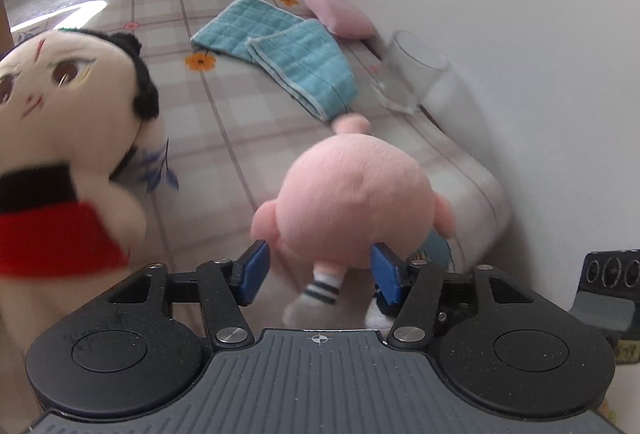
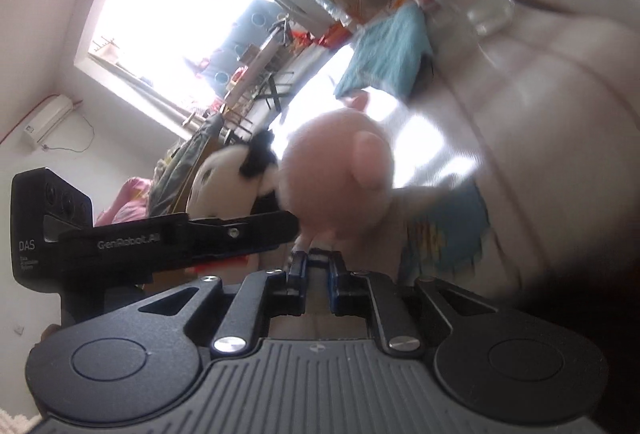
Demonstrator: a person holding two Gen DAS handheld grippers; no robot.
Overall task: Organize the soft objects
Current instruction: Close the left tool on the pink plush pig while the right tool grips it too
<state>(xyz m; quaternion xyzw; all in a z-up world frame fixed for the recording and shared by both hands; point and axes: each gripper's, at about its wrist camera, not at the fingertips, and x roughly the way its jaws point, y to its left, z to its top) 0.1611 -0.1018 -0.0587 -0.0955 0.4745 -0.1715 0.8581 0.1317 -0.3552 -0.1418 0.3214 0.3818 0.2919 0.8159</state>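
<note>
A round pink plush toy (image 1: 352, 194) with striped socks hangs over the checked bed sheet (image 1: 224, 122). My left gripper (image 1: 320, 270) is open, its blue fingers (image 1: 256, 266) on either side of the toy's lower body. My right gripper (image 2: 316, 270) is shut on the pink plush toy's (image 2: 340, 178) striped leg. A big cream doll (image 1: 72, 122) with black hair and a red scarf sits at the left; it also shows in the right wrist view (image 2: 236, 170). Two blue towels (image 1: 280, 50) and a small pink pillow (image 1: 340, 14) lie at the far end.
A clear glass cup (image 1: 412, 74) stands on the bed by the white wall (image 1: 520, 74). The left gripper's body (image 2: 160, 238) crosses the right wrist view. The floor with a folding table and clutter lies beyond the bed at the upper left.
</note>
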